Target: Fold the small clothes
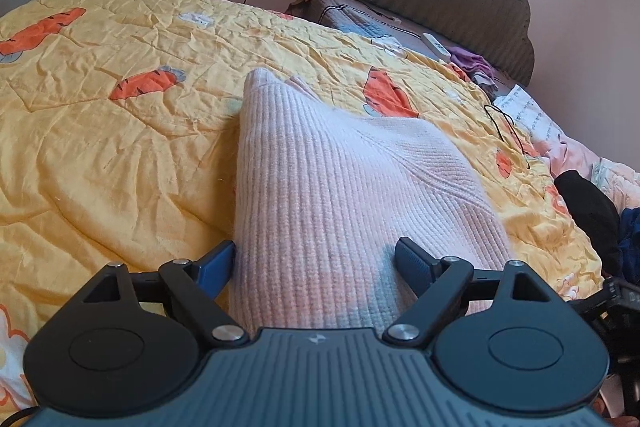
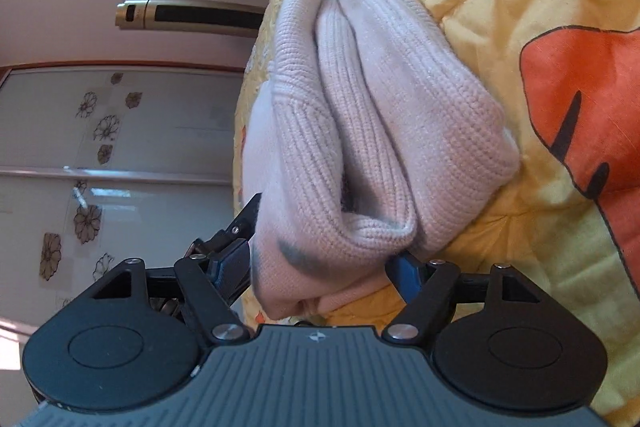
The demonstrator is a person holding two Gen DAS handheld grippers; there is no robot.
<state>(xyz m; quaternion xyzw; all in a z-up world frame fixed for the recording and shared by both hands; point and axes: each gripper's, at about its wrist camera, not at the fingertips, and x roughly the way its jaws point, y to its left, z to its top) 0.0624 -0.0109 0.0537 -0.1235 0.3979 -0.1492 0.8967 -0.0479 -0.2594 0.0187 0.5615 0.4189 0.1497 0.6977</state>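
I have the pale pink knit garment lying on the yellow carrot-print quilt, already doubled over itself into a thick bundle. My guess is it sits near the bed's edge so both hands can reach it without stretching.

From the left wrist view, my left gripper has its jaws standing wide, one blue finger off the bundle's left edge and the other resting over the knit on the right. The near end of the bundle lies between them, but I can't see the pads pressing, so I read it as open and holding nothing, poised to steady or smooth the fold.

From the right wrist view (the camera is rolled, so the bed runs up the frame), my right gripper also straddles the garment at its near corner, where several rolled layers stack up. The jaws stand well apart. The left finger sits against the knit's edge and the right finger is tucked just under the folded lip. The fabric looks slack, not pinched, so I judge it open. Past the bed's edge a patterned wardrobe door shows
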